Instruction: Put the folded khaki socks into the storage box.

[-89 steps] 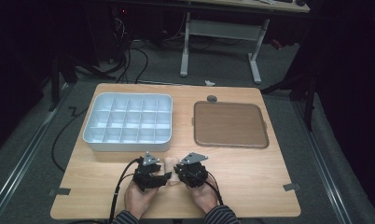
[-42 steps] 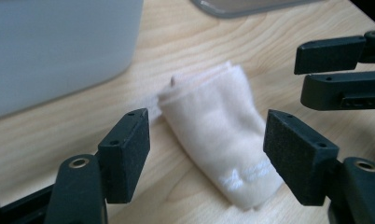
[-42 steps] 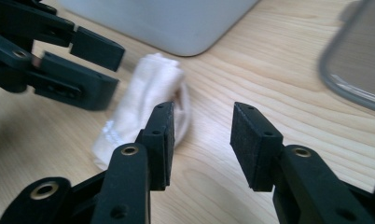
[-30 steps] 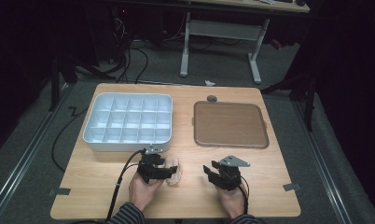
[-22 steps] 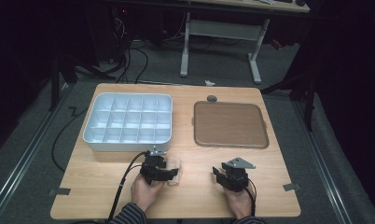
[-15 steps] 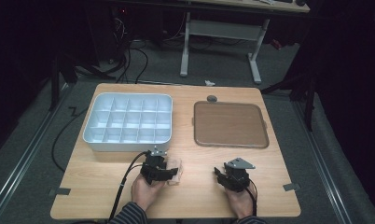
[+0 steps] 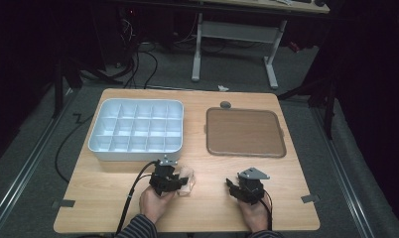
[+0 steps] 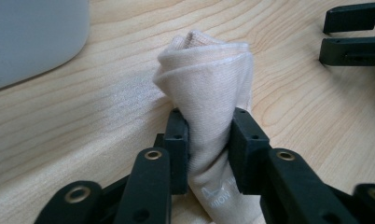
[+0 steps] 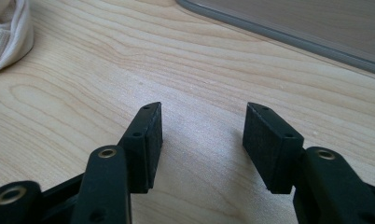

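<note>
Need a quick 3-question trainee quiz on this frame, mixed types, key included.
1. True or false: the left gripper is shut on the rolled cloth.
2. What lies between the right gripper jaws? A) cloth B) nothing C) a lid
3. Which container lies nearer the cloth: the white divided tray or the brown tray?

Key: 1 true; 2 B; 3 white divided tray.
</note>
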Available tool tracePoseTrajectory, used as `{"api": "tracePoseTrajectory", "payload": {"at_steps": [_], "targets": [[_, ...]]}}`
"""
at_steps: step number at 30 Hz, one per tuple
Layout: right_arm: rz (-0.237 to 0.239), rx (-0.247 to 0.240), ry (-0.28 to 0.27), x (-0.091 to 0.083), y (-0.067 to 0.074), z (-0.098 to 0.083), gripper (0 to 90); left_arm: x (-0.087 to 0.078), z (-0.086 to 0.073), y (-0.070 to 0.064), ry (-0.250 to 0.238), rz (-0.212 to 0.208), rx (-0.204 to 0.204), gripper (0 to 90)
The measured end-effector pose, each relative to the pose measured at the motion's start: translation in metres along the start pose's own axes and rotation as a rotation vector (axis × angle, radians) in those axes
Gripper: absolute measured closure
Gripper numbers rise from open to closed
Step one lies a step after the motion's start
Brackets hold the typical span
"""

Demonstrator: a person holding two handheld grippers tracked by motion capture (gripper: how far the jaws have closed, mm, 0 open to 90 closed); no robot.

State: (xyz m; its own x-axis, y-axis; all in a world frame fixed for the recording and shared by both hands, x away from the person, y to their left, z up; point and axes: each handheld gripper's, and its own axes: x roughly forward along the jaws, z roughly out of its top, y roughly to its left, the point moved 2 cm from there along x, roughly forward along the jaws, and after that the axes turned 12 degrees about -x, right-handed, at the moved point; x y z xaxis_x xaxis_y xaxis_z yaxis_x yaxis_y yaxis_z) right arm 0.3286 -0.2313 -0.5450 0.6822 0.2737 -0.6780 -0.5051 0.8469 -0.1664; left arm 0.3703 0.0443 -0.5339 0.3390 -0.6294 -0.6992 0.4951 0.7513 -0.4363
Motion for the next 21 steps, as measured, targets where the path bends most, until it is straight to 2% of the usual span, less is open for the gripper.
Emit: {"api": "tracePoseTrajectory", "payload": {"at_steps": [12, 18, 21], "targets": [[0.010, 0.002, -0.002, 0.0000, -0.0007, -0.0001, 45.8, -0.0007, 0.0016, -0.0020, 0.006, -0.002, 0.013, 76.3], [0.012, 0.001, -0.002, 0.0001, -0.0005, 0.0000, 45.2, -0.0013, 0.0038, -0.0034, 0.017, -0.003, 0.035, 76.4], [0.014, 0.002, -0.002, 0.0000, -0.0006, 0.0000, 44.9, -0.0026, 0.0046, -0.0019, 0.017, -0.010, 0.027, 76.4]]}}
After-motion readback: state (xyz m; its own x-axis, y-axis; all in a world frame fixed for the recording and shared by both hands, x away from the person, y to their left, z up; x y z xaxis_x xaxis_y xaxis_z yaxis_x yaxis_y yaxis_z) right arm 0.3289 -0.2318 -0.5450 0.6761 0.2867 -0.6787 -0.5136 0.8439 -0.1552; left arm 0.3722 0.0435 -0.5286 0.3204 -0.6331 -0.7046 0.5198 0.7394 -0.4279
